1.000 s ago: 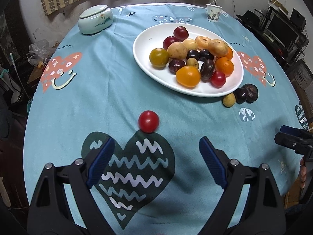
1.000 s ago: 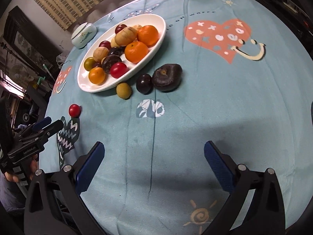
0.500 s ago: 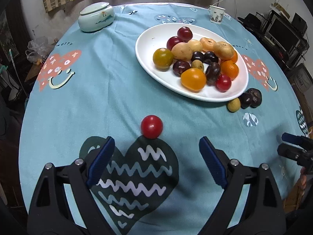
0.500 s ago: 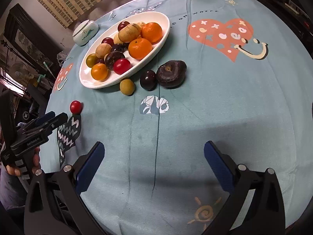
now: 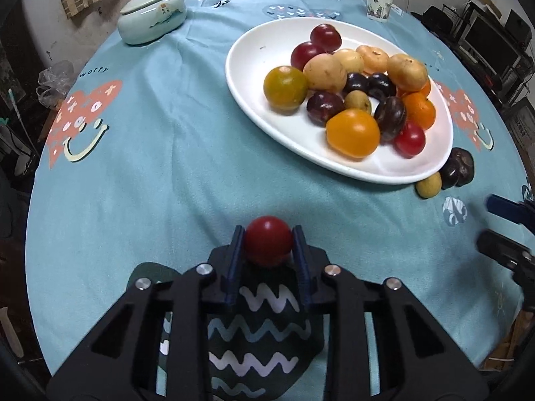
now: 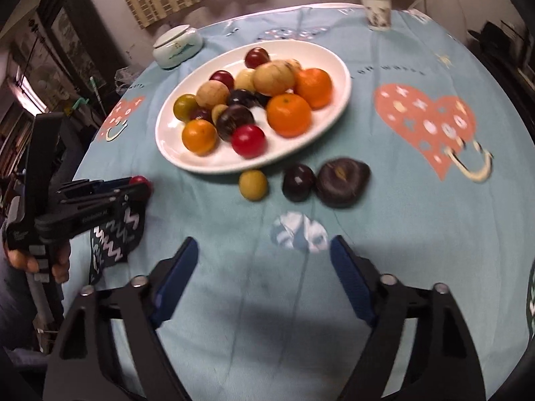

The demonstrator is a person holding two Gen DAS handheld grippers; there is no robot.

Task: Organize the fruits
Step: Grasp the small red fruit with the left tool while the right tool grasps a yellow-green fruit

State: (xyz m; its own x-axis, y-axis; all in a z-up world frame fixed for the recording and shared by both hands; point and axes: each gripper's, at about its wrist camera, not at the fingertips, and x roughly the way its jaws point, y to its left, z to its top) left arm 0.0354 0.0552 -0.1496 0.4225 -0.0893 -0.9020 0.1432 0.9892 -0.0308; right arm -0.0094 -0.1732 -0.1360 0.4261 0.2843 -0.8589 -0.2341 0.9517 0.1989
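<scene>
Left wrist view: left gripper (image 5: 268, 245) clamps red tomato (image 5: 267, 240); right gripper (image 6: 264, 280) closing over bare tablecloth (image 6: 418, 220).

A lidded ceramic dish (image 5: 152, 15) and a paper cup (image 5: 379, 4) — far across the tablecloth (image 5: 150, 153).

left gripper (image 5: 268, 245) clamped — right gripper (image 6: 264, 275) closing, empty

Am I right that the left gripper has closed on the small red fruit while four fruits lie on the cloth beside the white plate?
Not quite: beside the white plate lie three fruits, as the right wrist view shows. The left gripper is indeed shut on the small red fruit.
</scene>
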